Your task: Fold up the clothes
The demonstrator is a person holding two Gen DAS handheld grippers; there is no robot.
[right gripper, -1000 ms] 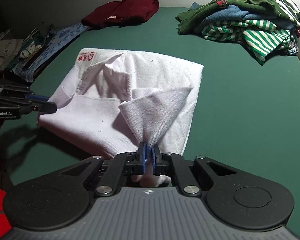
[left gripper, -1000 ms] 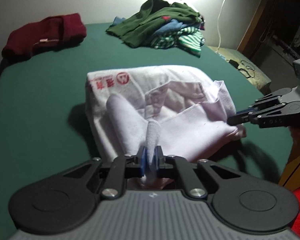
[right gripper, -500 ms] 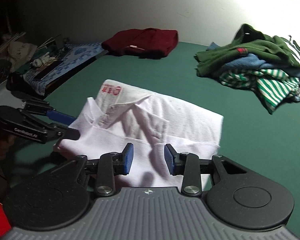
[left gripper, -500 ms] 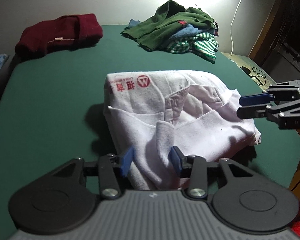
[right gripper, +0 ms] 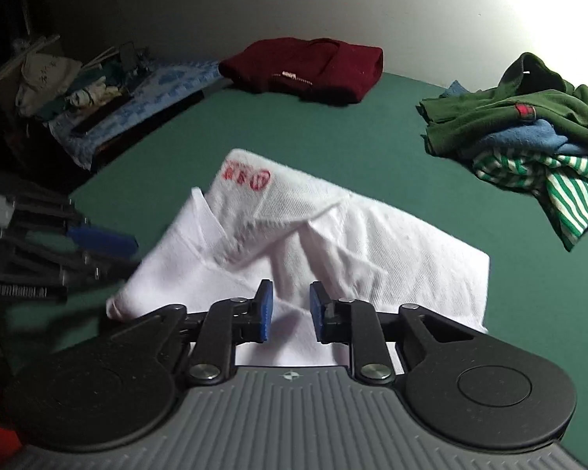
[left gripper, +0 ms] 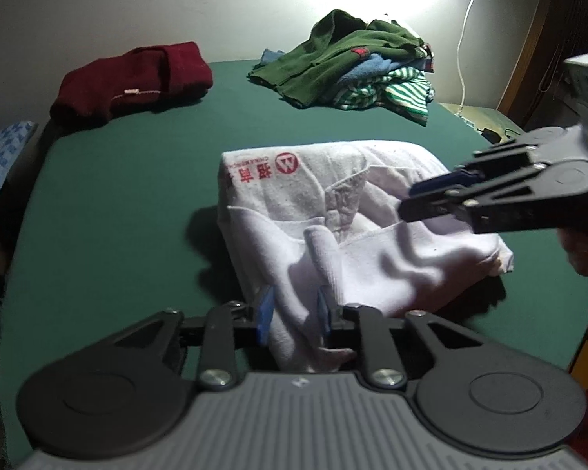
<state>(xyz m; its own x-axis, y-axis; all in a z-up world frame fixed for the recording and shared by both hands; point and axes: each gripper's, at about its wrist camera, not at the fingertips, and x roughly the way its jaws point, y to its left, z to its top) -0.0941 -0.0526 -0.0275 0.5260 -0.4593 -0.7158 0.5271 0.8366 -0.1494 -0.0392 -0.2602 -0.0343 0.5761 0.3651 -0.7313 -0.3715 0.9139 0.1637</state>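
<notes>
A dim room with a pale wall and a bright lamp glare frames a green-covered table, which carries everything the task concerns. At its far right edge sits a loose heap of clothes: a dark green top over something blue and a green-and-white striped piece, all crumpled together. At the far left lies a maroon garment, squared up into a tidy bundle. Nearest, in the middle of the table, lies a white polo shirt with a red logo, folded into a compact rectangle, collar and placket uppermost; a small ridge of cloth stands up near its front edge and the lower layer is a little rumpled.

The left gripper has its blue pads parted, straddling that front edge without pinching it. The right gripper is likewise spread apart, poised over the shirt's near side and holding nothing; in the left wrist view its side profile is blurred, so its gap is better judged from its own camera.

The step in hand looks like the close of the white shirt's fold: both tools are released and the shirt rests in a folded shape. What follows probably calls for smoothing the raised ridge, or setting the shirt aside and reaching for a piece from the crumpled heap.
</notes>
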